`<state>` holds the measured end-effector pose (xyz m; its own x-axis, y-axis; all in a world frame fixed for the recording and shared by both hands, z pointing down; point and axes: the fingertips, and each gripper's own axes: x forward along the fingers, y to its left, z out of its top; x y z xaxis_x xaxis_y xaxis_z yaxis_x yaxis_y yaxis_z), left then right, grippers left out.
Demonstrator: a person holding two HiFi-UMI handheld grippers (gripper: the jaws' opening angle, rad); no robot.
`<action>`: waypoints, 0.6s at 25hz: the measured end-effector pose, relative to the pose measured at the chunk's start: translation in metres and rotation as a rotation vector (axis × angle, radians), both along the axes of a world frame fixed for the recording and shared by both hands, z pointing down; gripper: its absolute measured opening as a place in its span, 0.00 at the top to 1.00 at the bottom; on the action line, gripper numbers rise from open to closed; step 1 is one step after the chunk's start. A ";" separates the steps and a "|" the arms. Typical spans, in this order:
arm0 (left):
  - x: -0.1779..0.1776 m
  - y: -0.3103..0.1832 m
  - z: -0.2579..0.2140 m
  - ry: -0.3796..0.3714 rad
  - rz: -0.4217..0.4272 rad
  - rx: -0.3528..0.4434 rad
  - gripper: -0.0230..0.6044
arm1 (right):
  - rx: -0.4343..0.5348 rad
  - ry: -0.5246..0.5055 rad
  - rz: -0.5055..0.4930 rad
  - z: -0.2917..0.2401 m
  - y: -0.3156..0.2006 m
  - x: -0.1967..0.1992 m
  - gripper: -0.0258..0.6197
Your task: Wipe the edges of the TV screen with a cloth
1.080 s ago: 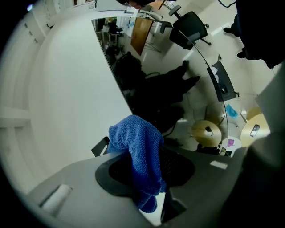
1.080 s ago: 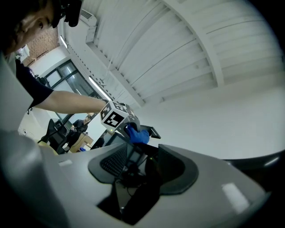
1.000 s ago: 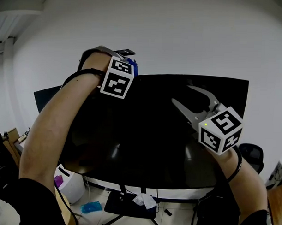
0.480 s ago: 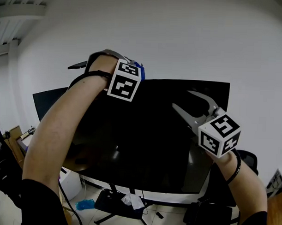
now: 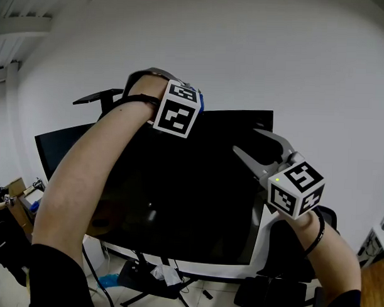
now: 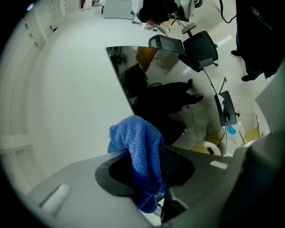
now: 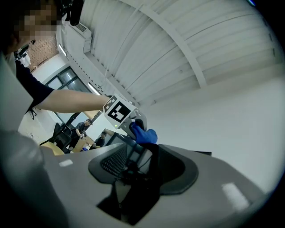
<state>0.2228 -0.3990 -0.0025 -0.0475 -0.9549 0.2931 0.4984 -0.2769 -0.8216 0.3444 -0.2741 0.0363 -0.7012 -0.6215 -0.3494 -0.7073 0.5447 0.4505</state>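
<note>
The left gripper (image 6: 144, 178) clamps the blue cloth (image 6: 136, 138) by the TV screen (image 5: 178, 199)'s top edge. The right gripper (image 5: 245, 140) gapes empty. Pressing hard could tip the screen.

The head view looks forward from just behind both raised tools. It faces the TV screen (image 5: 196, 200) and the white wall (image 5: 277, 52) behind it, with a strip of floor (image 5: 218, 290) along the bottom.

The left gripper view rides the left hand-held gripper (image 5: 197, 103) at the screen's top edge. It is rolled sideways, so the screen slants away towards the upper right, and the cloth (image 6: 138, 151) sits very close to the lens.

The right gripper view rides the right hand-held gripper (image 5: 246, 140). It tilts upward to the ceiling (image 7: 178, 40) and looks across at the left hand-held gripper.

All three views take in the wall, the screen and the cloth.
</note>
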 end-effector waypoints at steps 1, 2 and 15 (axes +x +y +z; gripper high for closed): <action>0.009 0.000 0.000 -0.003 0.001 -0.002 0.76 | -0.002 0.001 0.005 0.000 0.000 0.008 0.61; 0.018 0.001 0.000 -0.003 0.006 -0.003 0.76 | -0.003 0.001 0.011 0.000 0.000 0.016 0.61; 0.144 0.019 0.000 -0.023 0.119 0.017 0.76 | -0.008 -0.016 0.075 0.001 0.015 0.100 0.61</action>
<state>0.3669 -0.3796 -0.0027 0.0602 -0.9590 0.2770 0.5454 -0.2008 -0.8138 0.4449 -0.2596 0.0370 -0.6468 -0.6750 -0.3549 -0.7534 0.4933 0.4349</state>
